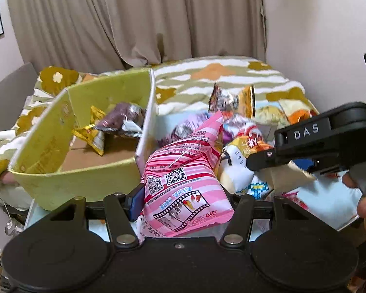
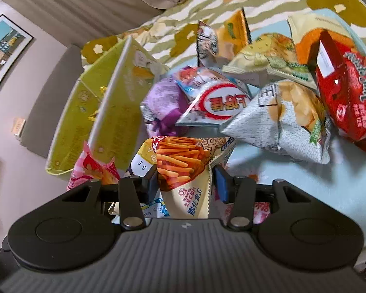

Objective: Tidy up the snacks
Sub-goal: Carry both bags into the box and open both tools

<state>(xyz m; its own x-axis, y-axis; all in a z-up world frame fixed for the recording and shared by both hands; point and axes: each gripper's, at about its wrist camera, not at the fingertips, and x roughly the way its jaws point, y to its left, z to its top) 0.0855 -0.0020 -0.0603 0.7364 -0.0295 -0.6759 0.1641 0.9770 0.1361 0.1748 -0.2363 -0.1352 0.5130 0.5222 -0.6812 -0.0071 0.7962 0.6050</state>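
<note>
My left gripper (image 1: pixel 183 202) is shut on a pink striped snack bag (image 1: pixel 183 183), held up just right of a green cardboard box (image 1: pixel 48 146). The box holds a yellow packet (image 1: pixel 92 134) and a purple bag (image 1: pixel 119 119). My right gripper (image 2: pixel 185 183) is shut on a cream bag printed with orange fry sticks (image 2: pixel 183 166); it also shows at the right of the left wrist view (image 1: pixel 261 161). The pink bag (image 2: pixel 92 168) and the box (image 2: pixel 109 112) show at the left of the right wrist view.
A pile of snack bags lies on a light blue mat (image 2: pixel 292 183) on a patterned bedspread (image 1: pixel 207 78): a red bag (image 2: pixel 346 97), a grey chip bag (image 2: pixel 285 119), a purple bag (image 2: pixel 161 102), a white-and-red bag (image 2: pixel 219 102). Curtains (image 1: pixel 134 19) hang behind.
</note>
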